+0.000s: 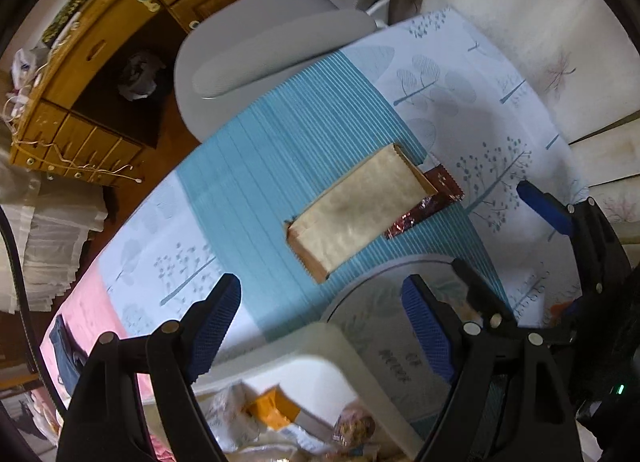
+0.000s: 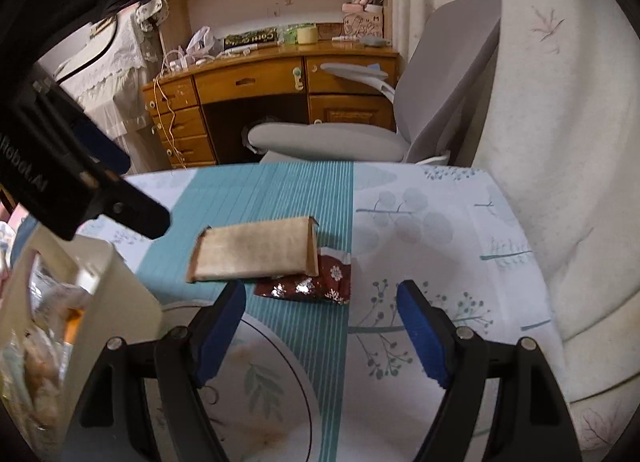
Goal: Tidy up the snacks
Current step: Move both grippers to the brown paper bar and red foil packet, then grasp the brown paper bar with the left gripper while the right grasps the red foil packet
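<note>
Both grippers, left gripper (image 1: 322,326) and right gripper (image 2: 322,328), are held wide, empty; the light, crinkly foil snack (image 2: 316,282) is best pinched across its middle.

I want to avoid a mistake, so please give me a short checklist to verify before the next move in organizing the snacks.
1. Left gripper empty, jaws apart: ok.
2. Right gripper empty, jaws apart: ok.
3. Brown paper packet lies flat on the tablecloth, reachable: ok.
4. Red foil snack free to lift: not ok, the packet overlaps it.
5. Plate bare enough to receive a snack: ok.
6. Room left in the white basket, which already holds snacks: cannot tell.
</note>
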`<state>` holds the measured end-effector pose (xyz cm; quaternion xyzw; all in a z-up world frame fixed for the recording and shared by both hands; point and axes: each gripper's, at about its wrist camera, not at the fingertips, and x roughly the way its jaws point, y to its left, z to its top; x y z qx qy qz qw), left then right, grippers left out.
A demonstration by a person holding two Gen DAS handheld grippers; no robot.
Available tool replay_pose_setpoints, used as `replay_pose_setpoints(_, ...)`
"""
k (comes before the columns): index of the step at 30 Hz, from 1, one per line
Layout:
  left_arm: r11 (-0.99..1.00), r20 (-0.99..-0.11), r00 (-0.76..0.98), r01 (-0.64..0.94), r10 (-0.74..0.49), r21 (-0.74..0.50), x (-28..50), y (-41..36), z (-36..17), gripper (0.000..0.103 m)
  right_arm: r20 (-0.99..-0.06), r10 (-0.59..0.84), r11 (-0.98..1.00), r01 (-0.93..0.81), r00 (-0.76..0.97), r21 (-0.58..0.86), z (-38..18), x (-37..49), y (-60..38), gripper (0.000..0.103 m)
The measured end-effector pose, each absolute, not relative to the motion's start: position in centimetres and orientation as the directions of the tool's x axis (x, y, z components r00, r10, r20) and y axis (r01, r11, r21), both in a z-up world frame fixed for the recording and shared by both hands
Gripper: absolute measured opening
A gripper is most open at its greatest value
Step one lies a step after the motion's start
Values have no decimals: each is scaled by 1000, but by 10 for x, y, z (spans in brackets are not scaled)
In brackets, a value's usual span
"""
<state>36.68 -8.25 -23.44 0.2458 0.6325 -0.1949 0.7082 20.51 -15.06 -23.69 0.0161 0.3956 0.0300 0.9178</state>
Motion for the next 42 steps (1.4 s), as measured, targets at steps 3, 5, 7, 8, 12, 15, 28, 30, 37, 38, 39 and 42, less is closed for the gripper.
replay_pose_setpoints(3,795,-994,97,600,41,92,376,-92,-254,82,-740,77,997,-62,668,47,-250,210,-148,79)
replay_pose_setpoints(5,792,-996,79,606,38,78,381,-97,-264,82,-746,74,997,-70,662,36,-257,213,-147,79)
replay_pose_setpoints(7,789,-998,60,611,34,63,386,-101,-275,82,-751,71,997,-74,656,30,-261,215,-147,79)
replay_pose_setpoints(8,787,-998,52,614,29,55,387,-103,-280,82,-757,71,997,-75,650,29,-264,216,-148,79)
replay_pose_setpoints(12,790,-1000,30,613,4,22,392,-106,-292,79,-767,76,996,-77,637,35,-272,219,-149,79)
replay_pose_setpoints(15,793,-999,32,610,-13,9,395,-107,-300,76,-771,81,996,-83,632,36,-277,221,-148,79)
replay_pose_setpoints(28,787,-991,80,616,-109,-37,401,-107,-313,74,-788,47,998,-68,614,7,-291,233,-137,79)
replay_pose_setpoints(30,789,-989,95,614,-113,-31,401,-106,-313,73,-792,32,998,-56,610,-3,-292,235,-137,79)
replay_pose_setpoints(37,794,-985,128,608,-118,-16,403,-103,-314,66,-792,13,999,-37,610,-12,-294,237,-138,80)
replay_pose_setpoints(38,794,-984,131,608,-122,-18,403,-102,-314,65,-791,11,999,-36,611,-13,-294,238,-138,81)
replay_pose_setpoints(39,793,-983,132,609,-126,-20,403,-103,-312,64,-792,10,999,-32,611,-13,-294,239,-138,81)
replay_pose_setpoints(42,787,-979,144,616,-147,-28,401,-103,-309,56,-794,19,1000,-26,607,4,-295,242,-138,81)
